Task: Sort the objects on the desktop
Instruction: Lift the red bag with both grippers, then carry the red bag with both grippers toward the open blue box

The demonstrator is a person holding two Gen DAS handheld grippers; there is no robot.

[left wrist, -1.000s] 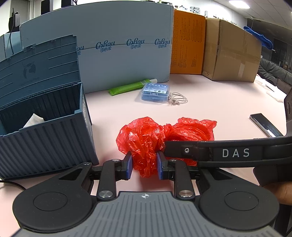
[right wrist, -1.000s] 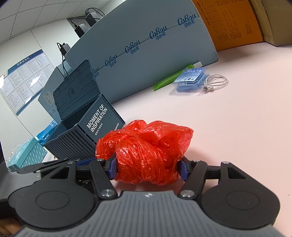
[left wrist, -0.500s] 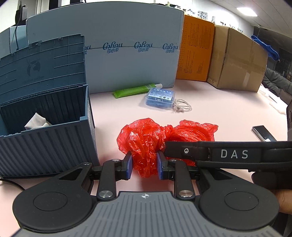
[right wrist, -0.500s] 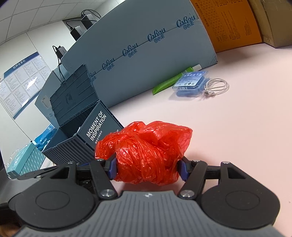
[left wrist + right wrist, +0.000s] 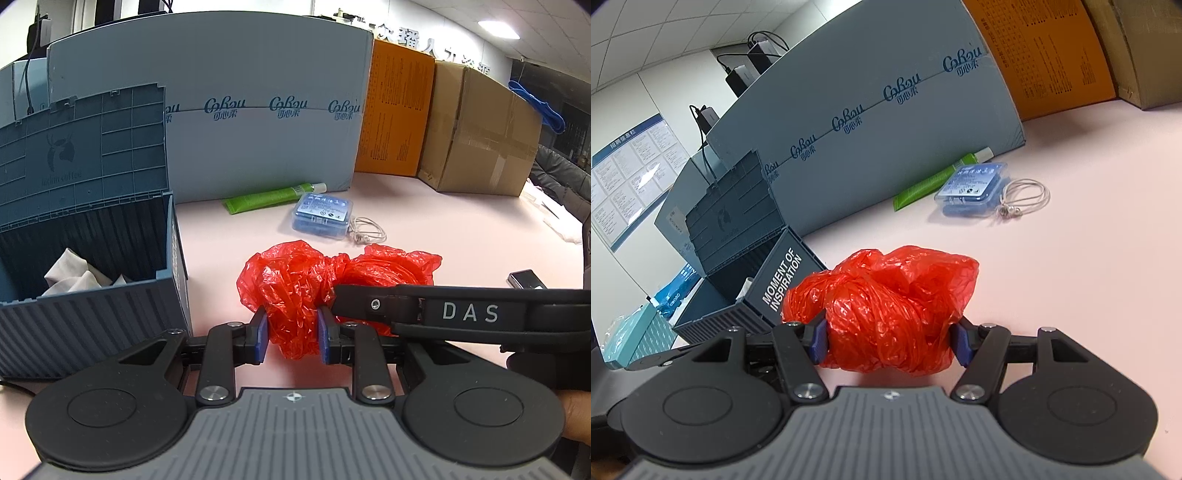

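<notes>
A crumpled red plastic bag (image 5: 288, 280) lies on the pink desk, just right of the dark blue storage bin (image 5: 92, 325). My left gripper (image 5: 291, 332) is shut on a pinched fold at the bag's near side. My right gripper (image 5: 888, 339) is shut on the bag's (image 5: 897, 295) wider bunched part, its blue pads pressing both sides. In the left wrist view the right gripper's black finger marked DAS (image 5: 469, 312) crosses in front of the bag's right half. The bin (image 5: 783, 280) stands with its lid up and holds crumpled white paper (image 5: 70, 275).
A green tube (image 5: 269, 197), a clear blue case (image 5: 323, 214) and a coiled white earphone cable (image 5: 365, 230) lie further back. A grey-blue board (image 5: 258, 110), an orange box (image 5: 399, 110) and a cardboard box (image 5: 480, 133) wall the desk's far edge. A phone (image 5: 526, 278) lies at right.
Both grippers keep the same hold on the red bag. The left wrist view has shifted slightly, so more of the bin's inside shows.
</notes>
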